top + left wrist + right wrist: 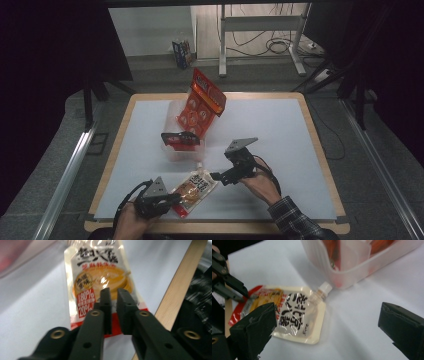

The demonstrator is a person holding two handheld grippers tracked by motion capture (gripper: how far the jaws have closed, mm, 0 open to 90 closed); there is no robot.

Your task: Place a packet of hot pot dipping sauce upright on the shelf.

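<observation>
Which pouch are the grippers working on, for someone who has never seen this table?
On the white table, look at the near edge, in front of the clear plastic bin. The spouted sauce pouch lies flat there, cream and orange with a white cap, unlike the red snack pack standing in the bin.

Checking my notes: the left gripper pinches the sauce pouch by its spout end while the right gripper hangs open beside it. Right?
Not quite. In the left gripper view the left gripper pinches the sauce pouch at its red bottom edge, opposite the spout. The right gripper does hang open beside it.
</observation>
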